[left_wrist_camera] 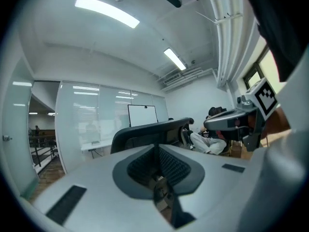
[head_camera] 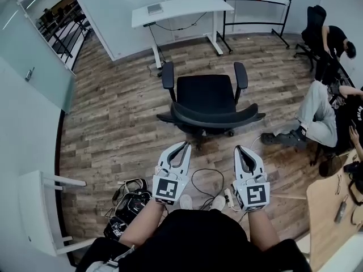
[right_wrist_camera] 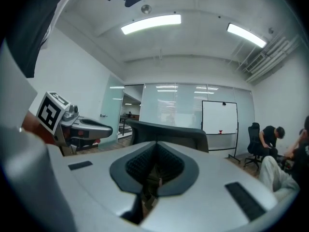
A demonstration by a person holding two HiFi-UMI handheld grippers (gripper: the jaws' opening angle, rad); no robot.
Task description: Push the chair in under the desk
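Behind one black chair (head_camera: 207, 103), left gripper (head_camera: 185, 145) and right gripper (head_camera: 238, 148) hover, jaws closed.

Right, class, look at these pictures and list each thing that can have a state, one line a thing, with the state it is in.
Chair: pulled out on the open floor, well apart from the desk, backrest toward the person.
Desk: by the far wall, no chair under it.
Left gripper: shut, empty, just short of the chair's backrest.
Right gripper: shut, empty, just short of the backrest.
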